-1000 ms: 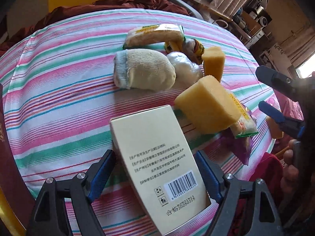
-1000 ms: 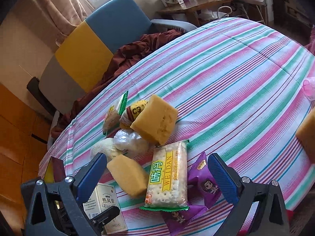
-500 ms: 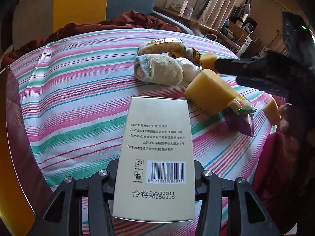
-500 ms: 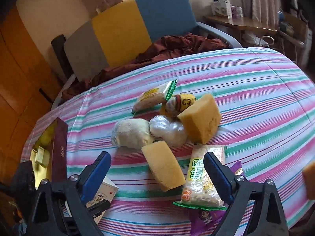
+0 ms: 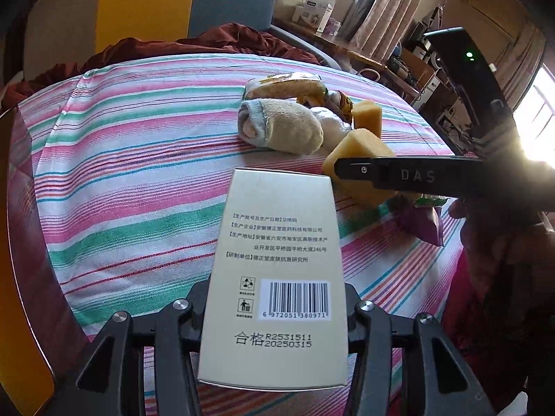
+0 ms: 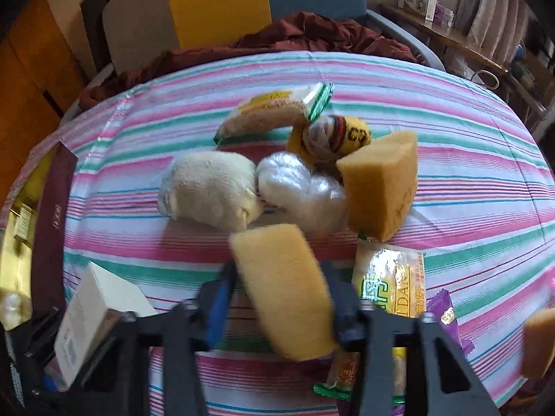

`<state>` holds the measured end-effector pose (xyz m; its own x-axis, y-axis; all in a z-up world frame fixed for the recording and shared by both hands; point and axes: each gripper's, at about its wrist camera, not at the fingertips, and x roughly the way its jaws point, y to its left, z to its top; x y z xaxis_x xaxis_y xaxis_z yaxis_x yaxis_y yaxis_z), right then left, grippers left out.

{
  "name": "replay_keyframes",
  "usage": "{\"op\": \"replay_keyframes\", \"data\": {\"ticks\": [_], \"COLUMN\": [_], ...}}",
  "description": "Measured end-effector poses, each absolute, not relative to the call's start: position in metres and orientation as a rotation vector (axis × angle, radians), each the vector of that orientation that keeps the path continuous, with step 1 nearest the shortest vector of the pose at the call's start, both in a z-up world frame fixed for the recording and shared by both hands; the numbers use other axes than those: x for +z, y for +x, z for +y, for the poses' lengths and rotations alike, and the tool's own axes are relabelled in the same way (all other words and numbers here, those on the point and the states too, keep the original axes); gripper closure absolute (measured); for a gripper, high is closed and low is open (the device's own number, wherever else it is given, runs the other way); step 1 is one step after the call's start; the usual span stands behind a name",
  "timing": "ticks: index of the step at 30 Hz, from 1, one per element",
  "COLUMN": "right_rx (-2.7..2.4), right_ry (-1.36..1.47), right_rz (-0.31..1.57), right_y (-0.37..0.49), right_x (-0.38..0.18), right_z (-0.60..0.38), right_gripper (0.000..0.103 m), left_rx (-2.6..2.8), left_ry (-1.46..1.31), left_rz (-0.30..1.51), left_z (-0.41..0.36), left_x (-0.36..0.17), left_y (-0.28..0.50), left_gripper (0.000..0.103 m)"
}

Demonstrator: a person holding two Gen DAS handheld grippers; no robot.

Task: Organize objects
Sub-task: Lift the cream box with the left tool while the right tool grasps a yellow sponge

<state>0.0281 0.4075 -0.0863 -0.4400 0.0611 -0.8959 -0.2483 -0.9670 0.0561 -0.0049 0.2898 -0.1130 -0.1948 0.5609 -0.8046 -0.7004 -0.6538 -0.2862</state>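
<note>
My left gripper (image 5: 274,315) is shut on a cream box with a barcode (image 5: 277,270), held above the striped tablecloth (image 5: 131,180); the box also shows in the right wrist view (image 6: 93,319). My right gripper (image 6: 281,291) is closed around a yellow sponge (image 6: 284,287), near the table's front edge. The right gripper's black body (image 5: 409,173) crosses the left wrist view in front of that sponge (image 5: 353,149). Behind lie a rolled cream sock (image 6: 211,190), a white plastic bundle (image 6: 301,187), a second sponge (image 6: 385,183), a striped sock ball (image 6: 336,135) and a snack packet (image 6: 274,111).
A dark red box with a gold inside (image 6: 52,215) stands at the table's left edge. A Weidan snack packet (image 6: 388,284) and a purple packet (image 6: 447,315) lie at the front right. Another sponge (image 6: 537,343) is at the far right edge. A chair with a maroon cloth (image 6: 305,31) stands behind.
My right gripper moved in and closed on the near yellow sponge. My left gripper lifted the cream box slightly and straightened it.
</note>
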Motion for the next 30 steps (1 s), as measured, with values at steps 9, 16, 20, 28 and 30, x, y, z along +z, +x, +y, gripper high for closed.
{"op": "replay_keyframes", "data": {"ticks": [9, 16, 20, 28, 30], "right_rx": [2.488, 2.48, 2.464, 2.45, 2.451], "right_ry": [-1.552, -1.553, -1.589, -1.605, -1.606], "right_rz": [0.43, 0.457, 0.423, 0.374, 0.36], "right_y": [0.031, 0.03, 0.032, 0.031, 0.031], "right_x": [-0.088, -0.089, -0.095, -0.096, -0.096], "right_z": [0.426, 0.432, 0.425, 0.421, 0.42], "right_gripper": [0.065, 0.063, 0.062, 0.062, 0.062], "left_rx": [1.948, 1.95, 1.954, 1.96, 1.965], "left_ry": [-1.193, -1.19, -1.184, -1.172, -1.161], "left_rz": [0.186, 0.191, 0.2, 0.218, 0.235], "left_z": [0.288, 0.288, 0.289, 0.289, 0.29], "left_x": [-0.113, -0.113, -0.114, -0.114, -0.114], "left_y": [0.0, 0.001, 0.001, 0.003, 0.005], "left_gripper": [0.052, 0.052, 0.052, 0.052, 0.052]}}
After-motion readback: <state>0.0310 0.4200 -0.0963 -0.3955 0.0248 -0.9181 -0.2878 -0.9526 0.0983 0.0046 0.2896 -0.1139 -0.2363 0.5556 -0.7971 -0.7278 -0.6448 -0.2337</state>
